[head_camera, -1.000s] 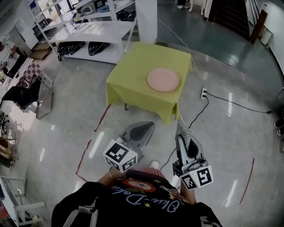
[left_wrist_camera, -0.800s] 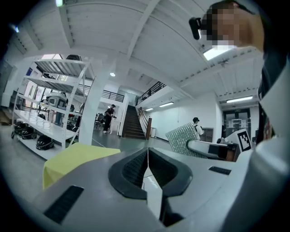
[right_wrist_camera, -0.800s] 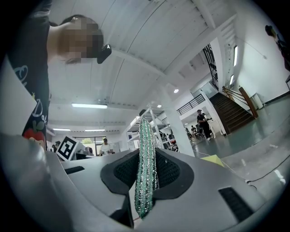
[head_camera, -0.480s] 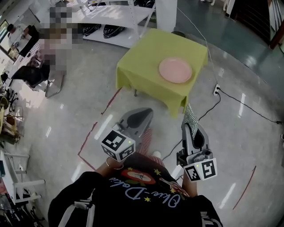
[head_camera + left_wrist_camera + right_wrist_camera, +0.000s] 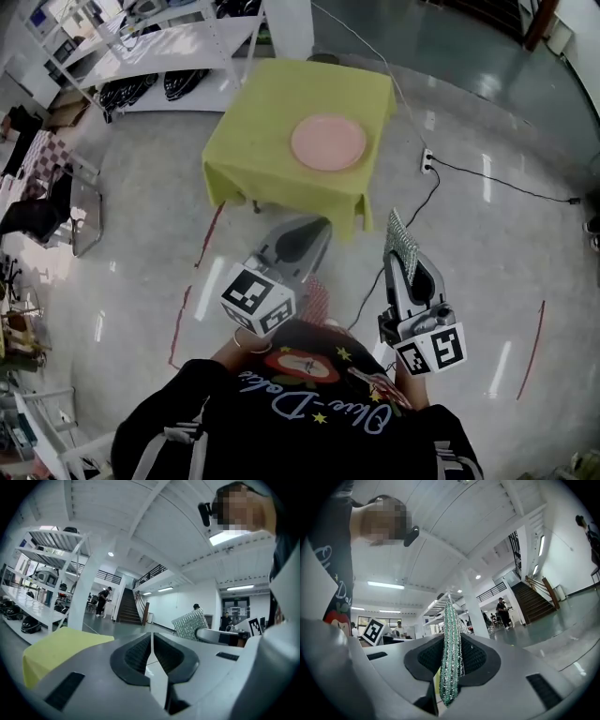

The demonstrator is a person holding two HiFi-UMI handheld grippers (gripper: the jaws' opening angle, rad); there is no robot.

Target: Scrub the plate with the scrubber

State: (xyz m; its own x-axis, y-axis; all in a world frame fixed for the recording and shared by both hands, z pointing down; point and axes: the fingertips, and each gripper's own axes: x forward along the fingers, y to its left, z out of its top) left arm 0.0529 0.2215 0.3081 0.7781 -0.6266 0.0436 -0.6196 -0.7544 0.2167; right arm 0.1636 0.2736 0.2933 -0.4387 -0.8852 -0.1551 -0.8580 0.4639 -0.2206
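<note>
Head view: plate [image 5: 328, 142] well beyond scrubber [image 5: 400, 236] clamped in right tool [image 5: 398, 262].

Glittery metallic-mesh scrubber [image 5: 451, 653], smooth matt pink plate [image 5: 328, 142], yellow-green cloth-draped table [image 5: 272, 141], glossy polished floor [image 5: 487, 234].

Bright, even indoor light is filling all three views. In the head view the glossy floor [image 5: 487, 234] is throwing back white streaks of glare from lamps overhead, while the tabletop [image 5: 272, 141] is casting only a soft shadow beneath itself. The ceiling lights [image 5: 236, 536] are burning out to white in the left gripper view, and the scrubber [image 5: 451, 658] is glinting in the right one. Wide-angle distortion is bending straight lines towards the edges, black corners are ringing both gripper views, and the nearest surfaces there are blurring softly.
</note>
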